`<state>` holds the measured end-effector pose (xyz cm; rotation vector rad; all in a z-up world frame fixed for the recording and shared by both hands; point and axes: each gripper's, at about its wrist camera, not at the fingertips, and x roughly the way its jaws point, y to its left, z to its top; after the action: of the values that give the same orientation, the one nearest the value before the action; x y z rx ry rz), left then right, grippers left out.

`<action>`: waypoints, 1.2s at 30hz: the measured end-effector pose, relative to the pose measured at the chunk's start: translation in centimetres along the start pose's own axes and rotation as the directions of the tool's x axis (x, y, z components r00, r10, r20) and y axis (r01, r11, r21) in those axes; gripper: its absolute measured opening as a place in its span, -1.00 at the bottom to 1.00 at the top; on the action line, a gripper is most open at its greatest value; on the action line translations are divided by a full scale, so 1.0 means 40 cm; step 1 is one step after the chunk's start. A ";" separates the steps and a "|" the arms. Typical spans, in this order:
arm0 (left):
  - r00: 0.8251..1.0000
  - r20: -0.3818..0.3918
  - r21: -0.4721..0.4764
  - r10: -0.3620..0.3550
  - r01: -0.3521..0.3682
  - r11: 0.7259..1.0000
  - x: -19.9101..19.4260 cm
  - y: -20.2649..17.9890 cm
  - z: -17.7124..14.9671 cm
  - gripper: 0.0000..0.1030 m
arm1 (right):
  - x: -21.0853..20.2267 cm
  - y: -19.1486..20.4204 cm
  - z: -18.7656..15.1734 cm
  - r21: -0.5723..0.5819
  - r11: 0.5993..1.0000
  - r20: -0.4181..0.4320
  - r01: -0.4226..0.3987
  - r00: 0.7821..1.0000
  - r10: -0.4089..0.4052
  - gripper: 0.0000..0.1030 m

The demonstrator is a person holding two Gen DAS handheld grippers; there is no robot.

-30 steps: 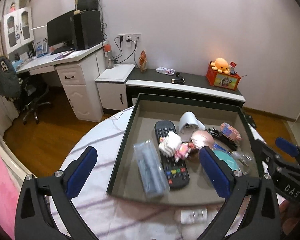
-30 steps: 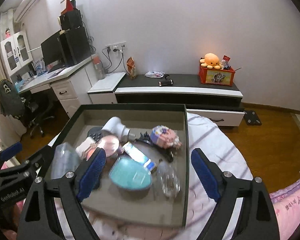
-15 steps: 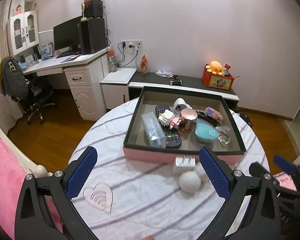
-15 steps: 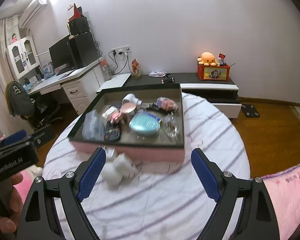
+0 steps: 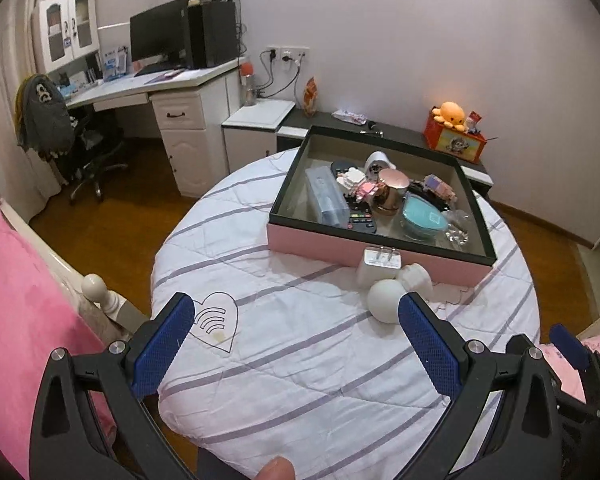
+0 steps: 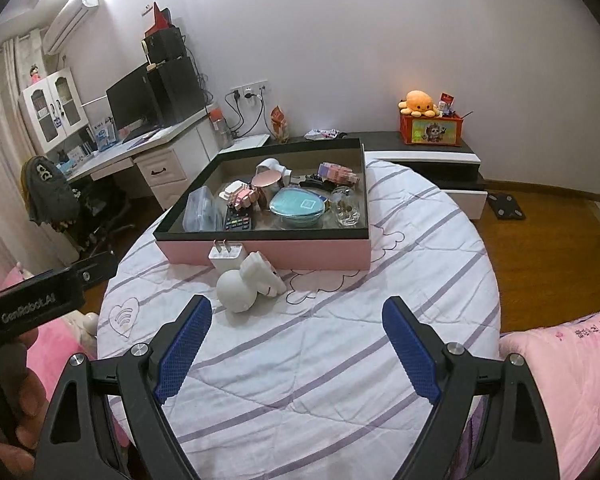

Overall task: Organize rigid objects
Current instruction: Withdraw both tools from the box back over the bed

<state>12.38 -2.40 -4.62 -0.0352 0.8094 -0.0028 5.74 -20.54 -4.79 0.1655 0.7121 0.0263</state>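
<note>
A pink box with a dark rim [image 5: 380, 242] [image 6: 268, 254] stands on the round table and holds a remote [image 5: 358, 218], a clear case [image 5: 326, 196], a rose-gold cup [image 5: 390, 192], a teal lidded dish [image 6: 298, 206] and other small items. In front of it lie a white plug adapter [image 5: 378, 266] [image 6: 228, 258], a white ball [image 5: 386, 300] [image 6: 236, 290] and a white ridged piece [image 6: 262, 276]. My left gripper [image 5: 296, 344] is open and empty, above the near side of the table. My right gripper [image 6: 296, 348] is open and empty, also short of the loose items.
The table [image 5: 300, 360] has a white quilted cover with purple stripes. A pink bed [image 5: 12, 300] lies to the left, pink bedding [image 6: 560, 380] to the right. A desk with monitor [image 5: 160, 76] and a low dark cabinet [image 6: 420, 148] stand by the far wall.
Both grippers have pulled back and up from over the box toward the near table edge. The loose white items in front of the box have come into view. Both stayed open.
</note>
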 end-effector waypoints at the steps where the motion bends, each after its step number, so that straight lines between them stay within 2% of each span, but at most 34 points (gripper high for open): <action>1: 1.000 0.007 0.005 -0.001 0.001 1.000 -0.004 -0.003 0.001 1.00 | -0.002 0.000 0.000 -0.001 1.000 0.001 0.000 1.000 0.000 0.72; 7: 1.000 0.019 0.033 -0.001 0.000 0.999 -0.017 -0.004 -0.008 1.00 | -0.006 0.005 -0.002 -0.009 1.000 0.002 0.001 1.000 -0.001 0.72; 14: 0.998 -0.025 0.018 -0.050 0.050 0.999 0.009 0.016 -0.043 1.00 | -0.002 0.011 -0.015 -0.028 1.000 -0.010 -0.001 1.000 0.001 0.72; 19: 0.999 -0.049 0.019 -0.018 0.019 1.000 0.037 0.028 -0.059 1.00 | 0.022 0.019 -0.023 -0.043 0.999 -0.033 -0.003 0.999 0.001 0.72; 24: 1.000 -0.008 0.027 -0.019 0.019 0.999 0.043 0.040 -0.060 1.00 | 0.062 0.032 -0.027 -0.063 0.998 -0.063 -0.002 0.998 -0.002 0.72; 29: 0.994 0.078 0.020 -0.079 0.077 0.997 0.045 0.061 -0.058 1.00 | 0.105 0.047 -0.024 -0.087 0.996 -0.080 0.001 0.997 -0.008 0.72; 33: 0.994 0.108 0.067 -0.022 0.015 0.998 0.066 0.051 -0.051 1.00 | 0.157 0.066 -0.013 -0.120 0.993 -0.095 0.008 0.995 -0.019 0.72; 36: 0.995 0.095 0.065 -0.018 0.012 0.998 0.096 0.054 -0.043 1.00 | 0.201 0.077 -0.003 -0.130 0.991 -0.113 0.001 0.993 -0.015 0.72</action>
<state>13.76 -0.35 -8.67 0.0188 0.7131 -0.0414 11.86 -16.85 -9.61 0.0363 0.8226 0.0748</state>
